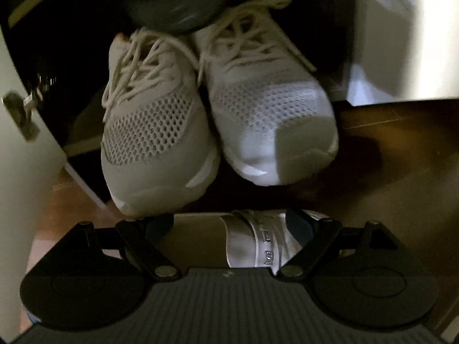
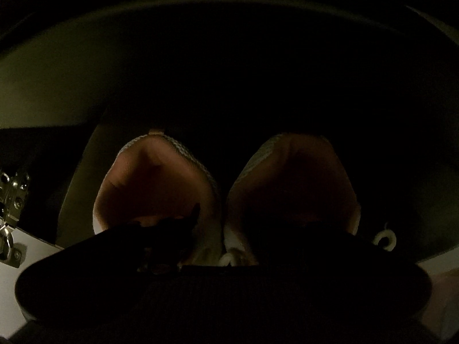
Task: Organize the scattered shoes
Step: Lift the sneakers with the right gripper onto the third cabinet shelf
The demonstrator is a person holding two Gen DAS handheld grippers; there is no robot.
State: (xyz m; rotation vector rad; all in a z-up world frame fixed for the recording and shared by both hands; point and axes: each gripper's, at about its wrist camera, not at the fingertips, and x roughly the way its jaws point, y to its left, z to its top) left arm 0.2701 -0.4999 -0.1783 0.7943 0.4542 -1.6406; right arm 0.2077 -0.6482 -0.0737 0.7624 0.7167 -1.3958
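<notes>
Two white mesh sneakers, one (image 1: 156, 143) touching the other (image 1: 272, 126), hang toes toward my left claw (image 1: 229, 223), at the mouth of a dark cabinet above the wooden floor (image 1: 387, 154). My left claw is spread wide and holds nothing. My right claw (image 2: 226, 261) sits at their heel openings; too dark to tell its grip.

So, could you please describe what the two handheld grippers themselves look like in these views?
The left gripper is matte black: a ribbed grey-black centre plate, two round discs at the sides, and angled link bars with silver rivets leading to fingers with bluish pads. The right gripper is only a dark silhouette in its own view; the left view shows its rounded dark grey housing from the front. No cables, sleeves or markings are discernible.
</notes>
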